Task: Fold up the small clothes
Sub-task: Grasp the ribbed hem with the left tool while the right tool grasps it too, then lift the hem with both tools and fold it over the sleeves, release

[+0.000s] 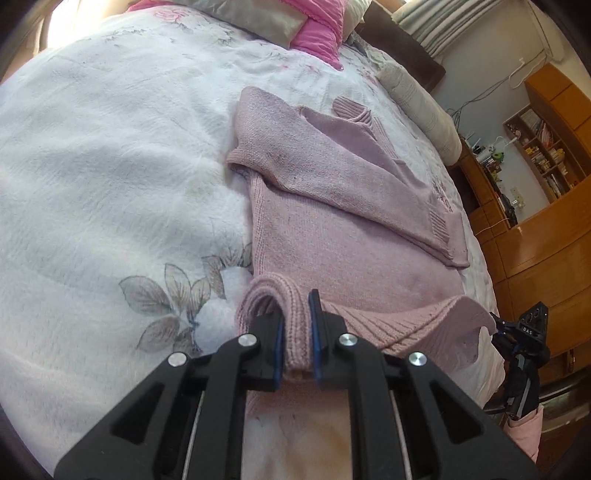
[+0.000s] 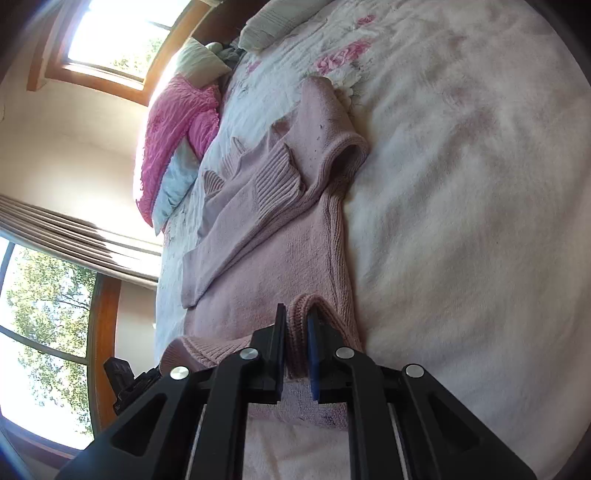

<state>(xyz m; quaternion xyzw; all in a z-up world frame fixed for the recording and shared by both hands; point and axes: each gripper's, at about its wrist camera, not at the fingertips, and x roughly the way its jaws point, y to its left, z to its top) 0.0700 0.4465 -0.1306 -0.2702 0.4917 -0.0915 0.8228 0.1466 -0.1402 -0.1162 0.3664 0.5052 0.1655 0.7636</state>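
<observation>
A pink sweater (image 1: 332,229) lies on the bed (image 1: 110,166), sleeves already folded across its body. The left gripper (image 1: 297,332) and right gripper (image 2: 296,343) each pinch a hem corner between their jaws; the bottom-to-top fold appears still to come.

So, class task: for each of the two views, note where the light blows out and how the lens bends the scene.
Left wrist view: glare whitens the top-left corner beyond the blanket; the wooden shelves curve with the fisheye. Right wrist view: the windows are overexposed, haloing the pink pillow; dark vignette rings the frame; the sweater stays sharp.
</observation>
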